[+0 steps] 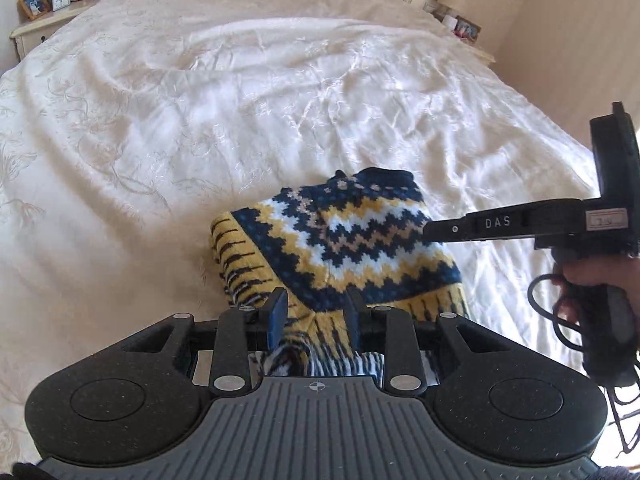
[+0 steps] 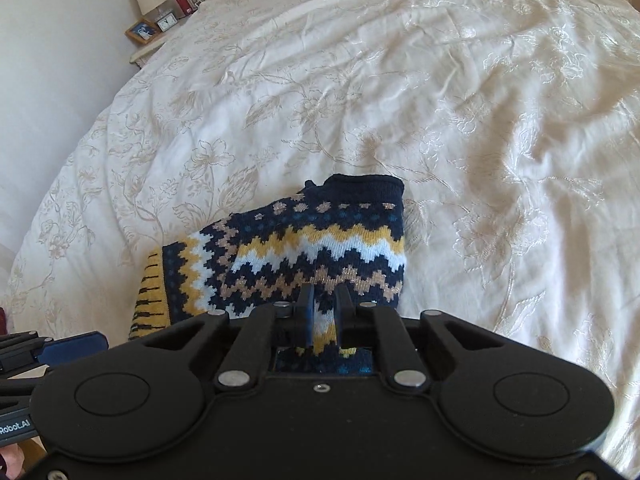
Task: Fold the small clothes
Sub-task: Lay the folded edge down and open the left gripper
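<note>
A small knitted sweater with navy, yellow and white zigzags lies folded on the white bedspread. My left gripper is at its near yellow hem, jaws open, with hem fabric lying between the fingers. A hand holds my right gripper, which reaches in from the right to the sweater's right edge. In the right wrist view that gripper has its fingers close together, shut on a fold of the sweater. The left gripper's blue pad shows at the lower left, beside the sweater's corner.
The embroidered bedspread spreads wide on all sides of the sweater. A bedside table with a clock, framed photo and red bottle stands at the far left. A second bedside surface is at the far right by the wall.
</note>
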`<state>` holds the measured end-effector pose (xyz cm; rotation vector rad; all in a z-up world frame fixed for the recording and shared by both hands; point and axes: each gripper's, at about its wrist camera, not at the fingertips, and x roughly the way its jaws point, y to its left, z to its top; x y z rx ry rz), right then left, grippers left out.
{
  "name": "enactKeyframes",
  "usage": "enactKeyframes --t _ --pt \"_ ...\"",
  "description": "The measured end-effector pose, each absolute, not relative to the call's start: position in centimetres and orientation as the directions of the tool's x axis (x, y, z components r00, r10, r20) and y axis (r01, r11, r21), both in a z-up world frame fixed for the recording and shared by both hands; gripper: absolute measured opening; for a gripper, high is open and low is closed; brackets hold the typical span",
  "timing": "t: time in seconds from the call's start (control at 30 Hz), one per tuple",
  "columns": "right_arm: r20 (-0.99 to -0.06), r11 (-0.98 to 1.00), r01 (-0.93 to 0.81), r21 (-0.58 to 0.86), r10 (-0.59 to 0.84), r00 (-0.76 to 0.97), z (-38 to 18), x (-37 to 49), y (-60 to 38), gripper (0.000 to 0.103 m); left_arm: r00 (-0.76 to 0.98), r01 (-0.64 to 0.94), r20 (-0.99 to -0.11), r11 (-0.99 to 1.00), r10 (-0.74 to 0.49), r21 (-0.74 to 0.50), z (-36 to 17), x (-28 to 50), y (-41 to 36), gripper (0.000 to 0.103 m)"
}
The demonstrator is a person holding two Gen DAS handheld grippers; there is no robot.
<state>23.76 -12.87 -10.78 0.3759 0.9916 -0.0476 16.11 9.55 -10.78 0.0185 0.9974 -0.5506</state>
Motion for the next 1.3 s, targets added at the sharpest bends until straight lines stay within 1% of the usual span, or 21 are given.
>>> enactKeyframes --t 0.1,0.13,0.17,0.2,0.3,0.37,0.4,0.43,0.47,0.63,0.73,0.9,0.93,0.97,1.0,1.03,1.07,1.1,1.17,1.2,1.3 --pt "-0.854 0.940 0.225 0.256 0.111 0.508 -12.5 25.3 -13.0 0.017 0.389 0.412 -0.843 0.888 -0.373 -0.203 -13.0 17.1 9.2 0.029" --pt "-0.868 0.942 0.237 0.237 0.095 0.488 -13.3 25.8 -13.1 0.011 0.375 0.400 -0.864 0.899 -0.337 -0.177 -13.9 17.2 9.5 0.029" --pt "-0.875 0.943 0.243 0.226 0.087 0.476 -13.8 26.2 -13.3 0.009 0.358 0.403 -0.880 0.902 -0.312 -0.156 -14.6 17.2 9.6 0.029" --pt "-0.881 0.943 0.251 0.218 0.080 0.467 -14.3 26.4 -13.5 0.003 0.351 0.409 -0.889 0.902 -0.293 -0.136 -15.5 17.1 9.6 0.030" --pt "-0.885 0.937 0.268 0.224 0.080 0.459 -14.7 27.1 -13.8 0.003 0.368 0.431 -0.885 0.896 -0.286 -0.110 -15.7 16.4 9.5 0.030" --pt "-0.878 0.941 0.256 0.220 0.076 0.473 -13.9 27.0 -13.6 0.006 0.368 0.424 -0.886 0.899 -0.283 -0.111 -15.3 16.3 9.4 0.030" --pt "-0.872 0.945 0.243 0.220 0.079 0.484 -13.5 26.7 -13.4 0.012 0.365 0.414 -0.886 0.902 -0.284 -0.119 -15.2 16.3 9.4 0.030" --pt "-0.864 0.951 0.221 0.216 0.081 0.497 -12.8 26.3 -13.1 0.021 0.362 0.403 -0.887 0.906 -0.287 -0.128 -15.0 16.3 9.5 0.030" --pt "-0.860 0.957 0.200 0.211 0.084 0.504 -12.3 25.7 -12.7 0.025 0.359 0.394 -0.887 0.909 -0.290 -0.138 -15.0 16.3 9.7 0.030" --pt "-0.854 0.969 0.096 0.227 0.150 0.498 -11.0 22.6 -10.2 0.025 0.359 0.374 -0.885 0.914 -0.297 -0.155 -14.9 16.0 10.0 0.030" --pt "-0.879 0.972 0.097 0.214 0.149 0.453 -12.4 20.9 -9.0 0.025 0.363 0.377 -0.885 0.914 -0.292 -0.147 -15.1 16.0 9.8 0.031" --pt "-0.874 0.960 0.134 0.248 0.162 0.458 -12.5 19.4 -8.9 0.024 0.370 0.357 -0.889 0.925 -0.270 -0.132 -14.8 15.9 9.7 0.032" --pt "-0.874 0.960 0.132 0.247 0.162 0.457 -12.3 19.3 -8.9 0.025 0.370 0.346 -0.893 0.930 -0.258 -0.125 -14.6 15.8 9.7 0.035" --pt "-0.873 0.961 0.128 0.247 0.164 0.459 -12.1 19.2 -8.8 0.027 0.369 0.332 -0.897 0.936 -0.242 -0.116 -14.4 15.8 9.7 0.038" --pt "-0.870 0.961 0.122 0.246 0.164 0.465 -11.8 19.1 -8.8 0.037 0.368 0.313 -0.902 0.944 -0.225 -0.108 -14.0 15.7 9.8 0.040" --pt "-0.867 0.962 0.118 0.245 0.163 0.471 -11.5 19.0 -8.7 0.051 0.370 0.300 -0.904 0.949 -0.213 -0.101 -13.6 15.5 9.8 0.042" --pt "-0.864 0.964 0.115 0.241 0.160 0.477 -11.3 18.9 -8.7 0.057 0.377 0.286 -0.906 0.954 -0.194 -0.085 -13.2 15.3 9.7 0.047" --pt "-0.862 0.965 0.109 0.239 0.159 0.482 -11.0 18.7 -8.6 0.064 0.388 0.275 -0.905 0.959 -0.175 -0.068 -12.7 15.0 9.6 0.055" --pt "-0.857 0.968 0.102 0.231 0.153 0.493 -10.6 18.2 -8.6 0.065 0.411 0.260 -0.899 0.965 -0.150 -0.042 -11.7 14.2 9.3 0.064" --pt "-0.857 0.969 0.104 0.222 0.144 0.495 -10.4 17.8 -8.6 0.066 0.419 0.253 -0.897 0.967 -0.140 -0.033 -11.2 13.9 9.1 0.066" --pt "-0.852 0.967 0.114 0.226 0.140 0.504 -9.9 16.7 -9.0 0.077 0.427 0.234 -0.897 0.972 -0.113 -0.011 -9.8 12.7 8.4 0.078"
